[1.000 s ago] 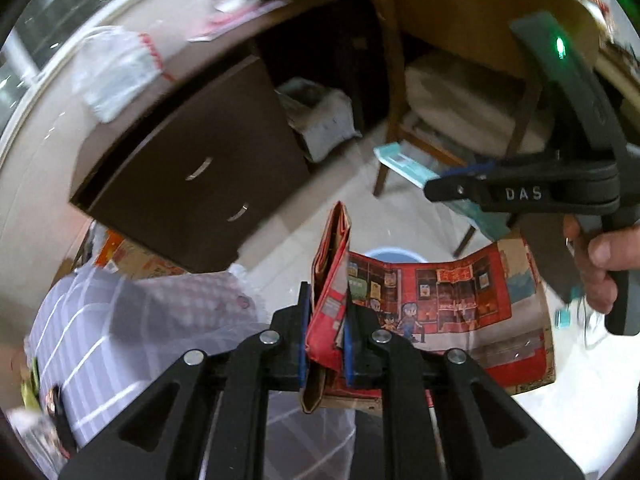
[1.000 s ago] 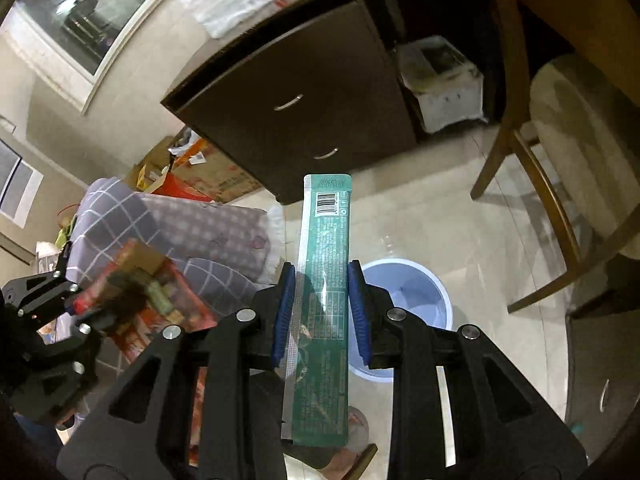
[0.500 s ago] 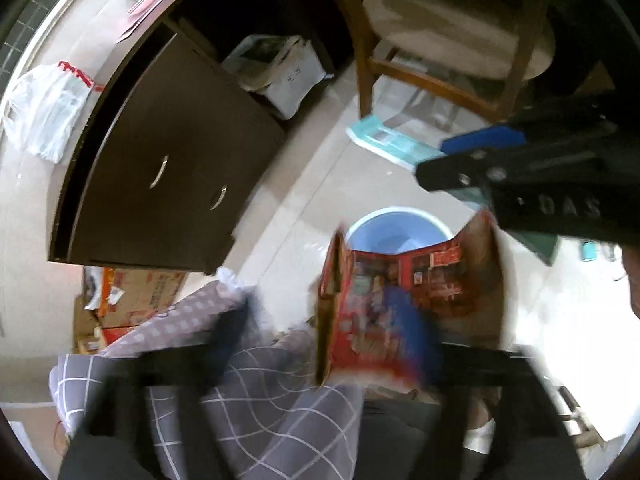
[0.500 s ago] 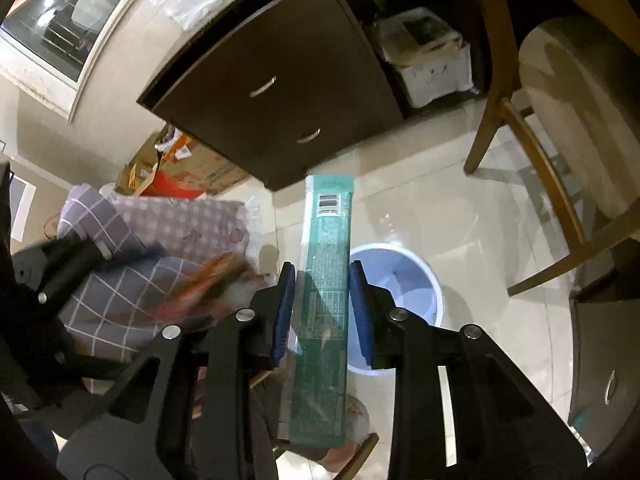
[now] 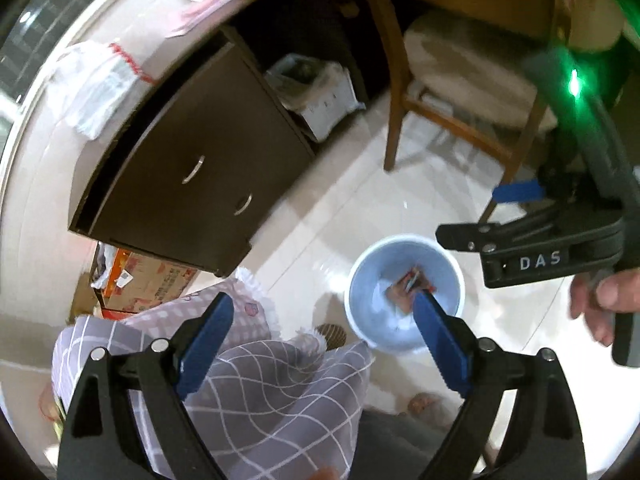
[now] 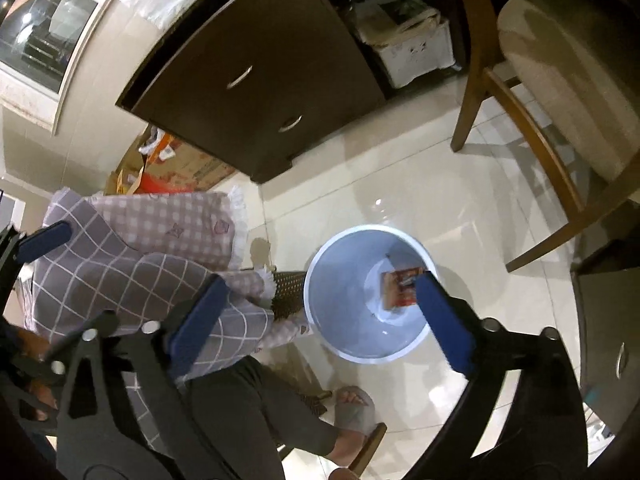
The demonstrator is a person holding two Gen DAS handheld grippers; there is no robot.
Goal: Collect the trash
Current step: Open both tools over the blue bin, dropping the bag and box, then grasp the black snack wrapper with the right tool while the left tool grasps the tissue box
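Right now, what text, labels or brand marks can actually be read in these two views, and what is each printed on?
"DAS": white letters on the right gripper body, left wrist view.
Cardboard box by the cabinet: print blurred, unreadable.
Red packet in the blue bin: print too small.

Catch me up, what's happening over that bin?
A person holds a gripper in each hand above a blue trash bin on the tiled floor. The left gripper and right gripper have just been opening; both are open with nothing between the jaws. A red printed carton lies in the bin.
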